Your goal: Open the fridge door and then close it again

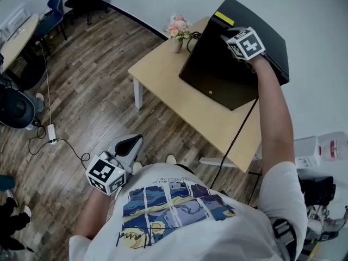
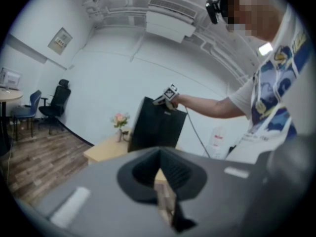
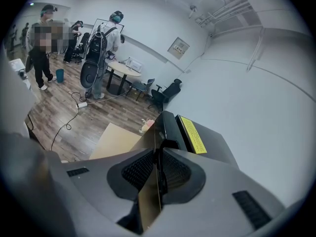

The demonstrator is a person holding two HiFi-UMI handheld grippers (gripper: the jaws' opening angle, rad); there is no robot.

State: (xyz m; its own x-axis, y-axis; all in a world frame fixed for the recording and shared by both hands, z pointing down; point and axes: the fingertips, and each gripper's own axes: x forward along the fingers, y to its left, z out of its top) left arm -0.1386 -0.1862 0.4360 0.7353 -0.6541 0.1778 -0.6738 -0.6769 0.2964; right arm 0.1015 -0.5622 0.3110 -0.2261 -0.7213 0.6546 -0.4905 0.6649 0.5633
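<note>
A black mini fridge (image 1: 217,72) stands on a light wooden table (image 1: 163,78), a yellow label (image 1: 223,18) on its top. My right gripper (image 1: 225,37) sits at the door's upper corner. In the right gripper view its jaws (image 3: 159,157) are pressed onto the thin top edge of the fridge door (image 3: 165,125), beside the yellow label (image 3: 192,134). I cannot tell whether the door is ajar. My left gripper (image 1: 133,141) hangs low beside my body, over the floor, shut and holding nothing. From it I see the fridge (image 2: 155,125) and the right gripper (image 2: 163,100) far ahead.
A vase of pink flowers (image 1: 178,29) stands on the table left of the fridge. A black cable (image 1: 234,140) runs down from the fridge over the table's near edge. Chairs (image 1: 54,10) stand at the far left. White containers (image 1: 312,151) sit at the right. People (image 3: 103,48) stand across the room.
</note>
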